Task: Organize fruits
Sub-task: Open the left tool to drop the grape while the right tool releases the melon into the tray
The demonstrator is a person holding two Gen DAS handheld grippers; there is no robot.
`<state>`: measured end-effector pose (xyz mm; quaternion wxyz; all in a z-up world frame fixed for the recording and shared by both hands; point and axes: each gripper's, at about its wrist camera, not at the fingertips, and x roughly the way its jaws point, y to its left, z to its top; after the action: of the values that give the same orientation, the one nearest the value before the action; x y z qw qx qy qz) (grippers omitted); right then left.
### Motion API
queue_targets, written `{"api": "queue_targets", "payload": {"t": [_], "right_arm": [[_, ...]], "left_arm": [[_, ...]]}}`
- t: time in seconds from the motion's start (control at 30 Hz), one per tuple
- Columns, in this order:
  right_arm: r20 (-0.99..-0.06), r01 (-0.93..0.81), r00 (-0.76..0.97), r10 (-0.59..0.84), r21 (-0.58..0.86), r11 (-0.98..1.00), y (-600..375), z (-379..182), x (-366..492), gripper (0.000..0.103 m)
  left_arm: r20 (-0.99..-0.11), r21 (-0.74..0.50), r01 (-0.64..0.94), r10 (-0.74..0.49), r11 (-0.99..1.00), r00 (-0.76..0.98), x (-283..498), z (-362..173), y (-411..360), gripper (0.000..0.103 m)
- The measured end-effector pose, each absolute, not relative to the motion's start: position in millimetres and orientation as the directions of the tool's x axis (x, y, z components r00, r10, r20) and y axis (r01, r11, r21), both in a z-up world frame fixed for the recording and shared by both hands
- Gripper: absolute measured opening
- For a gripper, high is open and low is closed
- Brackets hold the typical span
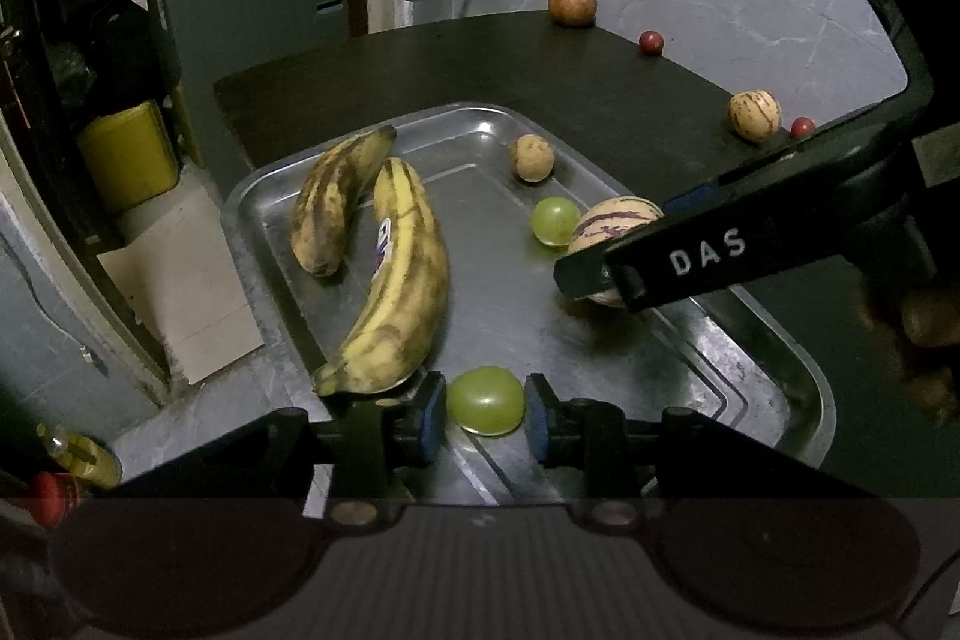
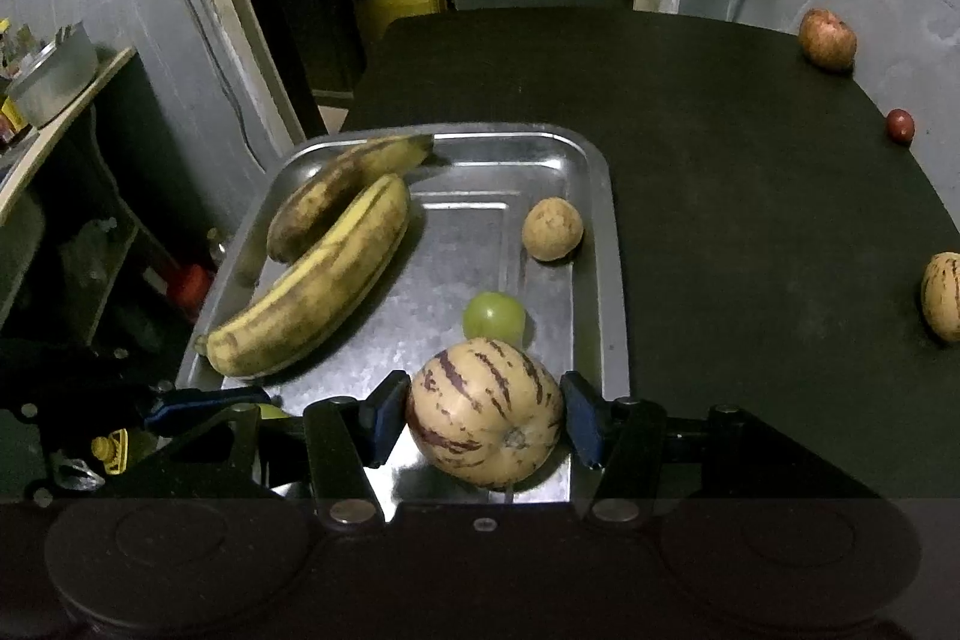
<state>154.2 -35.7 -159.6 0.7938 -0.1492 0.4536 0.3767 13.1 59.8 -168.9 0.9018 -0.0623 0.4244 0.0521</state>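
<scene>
Left wrist view: the left gripper (image 1: 485,415) stands released around a green grape (image 1: 485,400); the right gripper (image 2: 487,415) grasps a striped melon (image 2: 485,412), half-hidden behind its finger (image 1: 678,259).

1. The left wrist camera sits just behind the left gripper (image 1: 485,415) and looks steeply down and forward along its fingers, close over the near end of the metal tray (image 1: 804,388).
2. The right wrist camera sits just behind the right gripper (image 2: 486,415), likewise tilted down, close over the tray's (image 2: 600,220) near right part.
3. Both views share the tray, the two bananas (image 1: 396,280) (image 2: 318,280), the black table (image 1: 630,88) (image 2: 720,196) and the far apple (image 1: 572,3) (image 2: 827,39); the left view also catches the right gripper (image 1: 591,274) from the side.
</scene>
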Motion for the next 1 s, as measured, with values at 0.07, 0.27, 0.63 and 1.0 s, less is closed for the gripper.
{"api": "queue_targets", "payload": {"t": [0.07,0.27,0.63,1.0], "right_arm": [[-0.827,-0.731,0.308,0.470,0.110,0.673,-37,-156,154,0.058],[-0.815,-0.723,0.318,0.485,0.122,0.680,-42,-145,154,0.062],[-0.759,-0.703,0.362,0.542,0.159,0.693,-57,-108,148,0.080],[-0.673,-0.670,0.446,0.591,0.187,0.719,-88,-56,137,0.096]], "left_arm": [[-0.773,-0.067,-0.148,0.042,0.987,0.633,13,-168,61,0.039],[-0.773,-0.068,-0.148,0.041,0.987,0.634,9,-164,62,0.042],[-0.746,-0.067,-0.149,0.049,0.987,0.664,7,-144,61,0.063],[-0.707,-0.064,-0.139,0.053,0.988,0.706,11,-119,54,0.084]]}}
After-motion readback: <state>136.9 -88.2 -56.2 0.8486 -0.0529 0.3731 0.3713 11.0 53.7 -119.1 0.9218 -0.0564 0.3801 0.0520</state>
